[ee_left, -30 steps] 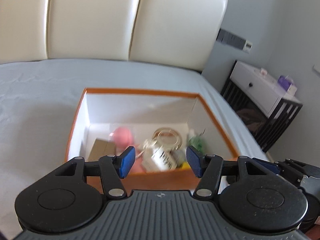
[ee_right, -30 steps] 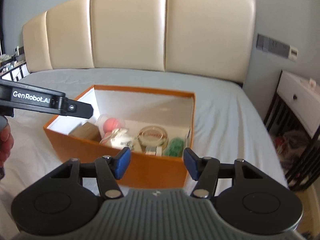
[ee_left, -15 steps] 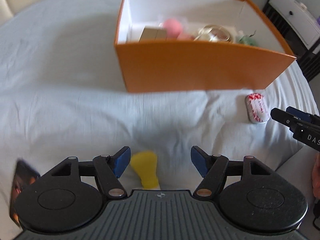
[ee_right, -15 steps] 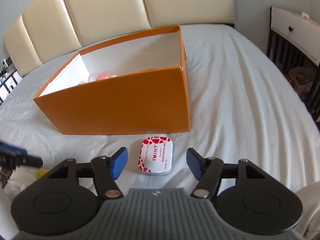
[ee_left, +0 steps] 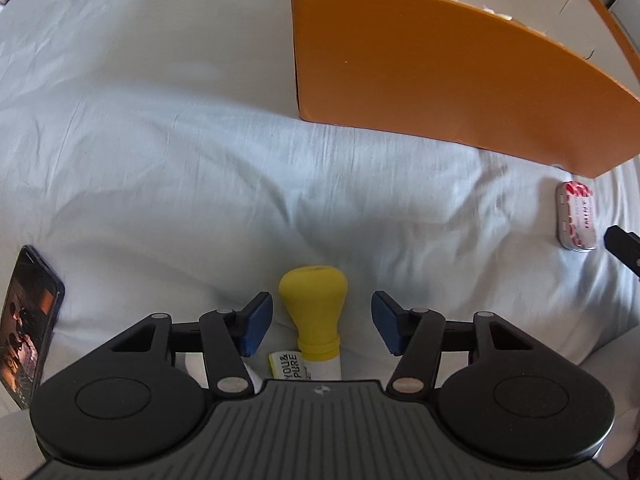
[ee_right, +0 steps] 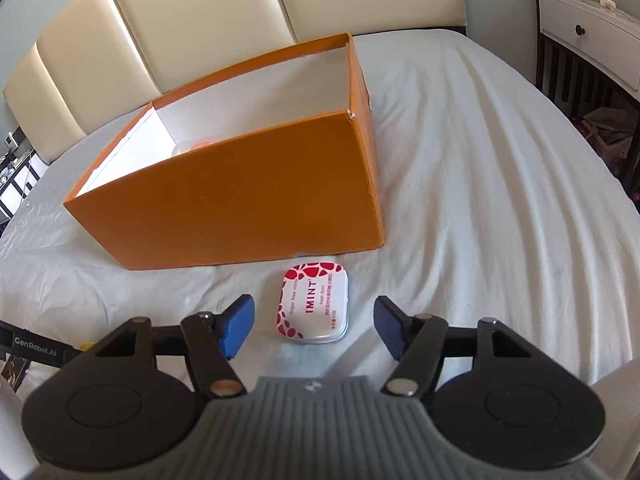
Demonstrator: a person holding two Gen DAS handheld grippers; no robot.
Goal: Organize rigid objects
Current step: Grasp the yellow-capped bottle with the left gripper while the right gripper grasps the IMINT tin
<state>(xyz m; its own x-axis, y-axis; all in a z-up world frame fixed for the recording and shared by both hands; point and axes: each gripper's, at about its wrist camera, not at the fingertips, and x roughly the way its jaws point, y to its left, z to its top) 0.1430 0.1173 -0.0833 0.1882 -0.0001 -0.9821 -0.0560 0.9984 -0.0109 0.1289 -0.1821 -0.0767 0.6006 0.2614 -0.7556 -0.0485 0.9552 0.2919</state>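
1. Yellow-capped white plastic bottle (ee_left: 314,320) lies on the pale bedsheet (ee_left: 160,160), between the wide-open, empty left gripper (ee_left: 322,328) pads.
2. Red-and-white IMINT mint tin (ee_right: 314,304) lies just before the orange cardboard box (ee_right: 248,196), ahead of the wide-open, empty right gripper (ee_right: 316,330).

In the left wrist view, bare sheet (ee_left: 200,160) fills the left and middle of the frame, open ground for a hand. The orange box (ee_left: 440,80) walls off the upper right; its top is open. A phone (ee_left: 28,320) lies at the lower left edge. A yellow-capped bottle (ee_left: 314,312) lies at bottom centre between the left gripper's (ee_left: 322,326) spread blue pads, with gaps on both sides. In the right wrist view, a mint tin (ee_right: 314,302) lies just below the box, at lower centre, with clear sheet around it. The right of that frame is open bedding up to a nightstand (ee_right: 588,40) at the upper right.
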